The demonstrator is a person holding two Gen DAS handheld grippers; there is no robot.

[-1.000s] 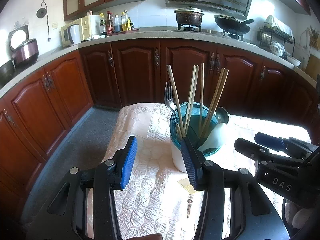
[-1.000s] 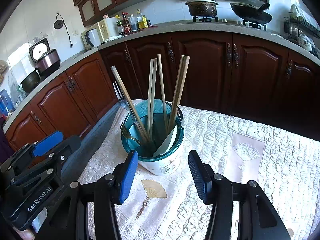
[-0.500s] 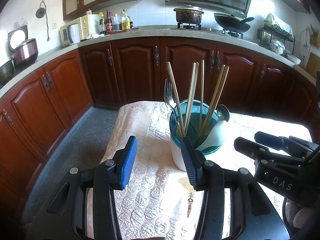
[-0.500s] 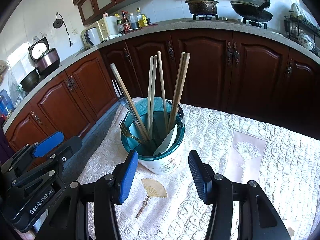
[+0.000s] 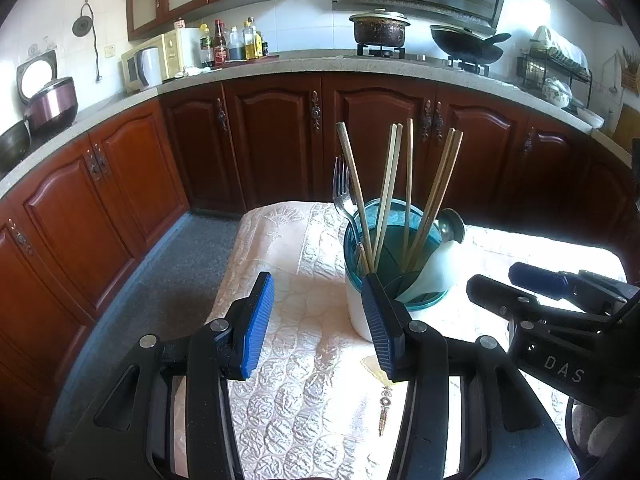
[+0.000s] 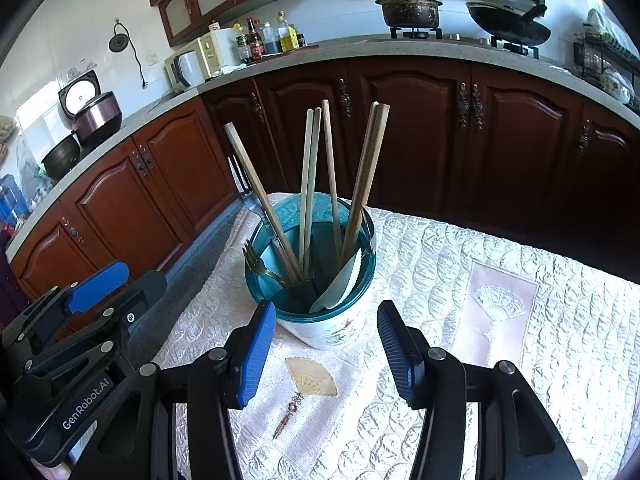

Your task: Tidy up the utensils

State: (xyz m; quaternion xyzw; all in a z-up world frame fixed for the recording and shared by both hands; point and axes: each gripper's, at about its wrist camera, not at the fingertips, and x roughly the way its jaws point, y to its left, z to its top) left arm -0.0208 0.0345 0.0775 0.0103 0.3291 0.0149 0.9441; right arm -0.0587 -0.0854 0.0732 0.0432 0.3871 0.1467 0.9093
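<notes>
Utensils all sit in the holder [image 6: 320, 312] on the quilted tablecloth [image 6: 480, 320], toward its left edge in my right wrist view; nothing loose on the cloth that I can see; chopsticks [image 6: 308, 184] stand fanned out, a fork [image 5: 341, 188] leans at the rim, a second fork [image 6: 260, 264] lies lower inside, a metal spoon [image 5: 451, 226] and a white serrated knife [image 6: 340, 284] are in there too; compared with a second ago nothing has shifted, neither the cup, its contents, nor my hands; I read that as a pause with the sorting done or very nearly so; left gripper [image 5: 318, 316] has its jaws apart and empty, hovering just left of the holder, with the right pad in front of the cup wall; touching or not, cannot tell; right gripper [image 6: 326, 354] likewise spread with nothing between the pads, just short of the holder's near side; next move is probably retreat; bumping the cup could tip it.
</notes>
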